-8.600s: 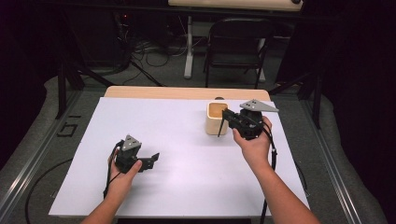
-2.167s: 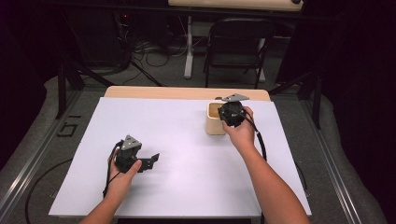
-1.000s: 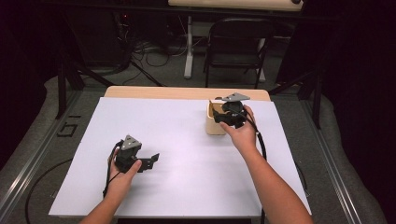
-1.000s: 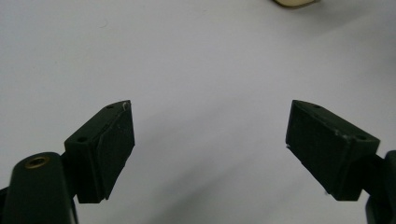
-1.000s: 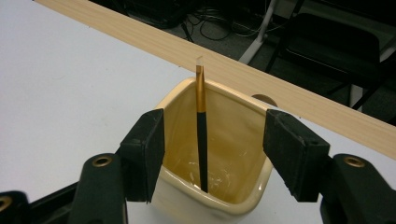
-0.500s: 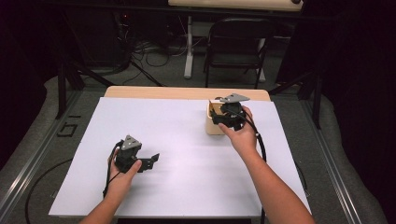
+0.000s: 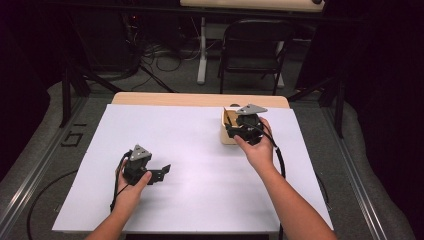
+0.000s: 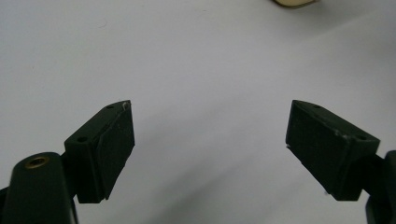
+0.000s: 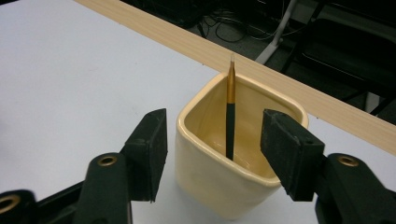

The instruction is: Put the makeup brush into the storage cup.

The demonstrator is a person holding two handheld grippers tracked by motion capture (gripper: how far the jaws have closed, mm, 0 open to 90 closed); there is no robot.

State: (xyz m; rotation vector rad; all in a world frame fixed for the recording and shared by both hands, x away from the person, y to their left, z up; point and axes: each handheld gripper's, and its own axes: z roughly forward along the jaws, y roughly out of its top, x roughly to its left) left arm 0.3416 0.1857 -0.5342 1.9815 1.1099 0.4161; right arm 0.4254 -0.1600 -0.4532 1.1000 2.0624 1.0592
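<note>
A white sheet covers the tabletop (image 7: 200, 165), leaving a strip of pale wood bare along the far edge. Beyond it the room is dim: grey carpet, a dark folding chair (image 7: 255, 55), and cables trailing on the floor.

A cream square cup (image 7: 229, 131) stands near the far right of the sheet with a black-and-gold pen (image 9: 230, 116) upright inside it.

The right gripper (image 7: 235, 131) has its jaws partly open on either side of the cup, one outside its wall, one over its far rim; whether they press on it I cannot tell. Since the earliest frame this gripper has come in over the cup.

The left gripper (image 7: 164, 170) rests where it was, jaws wide and empty.
</note>
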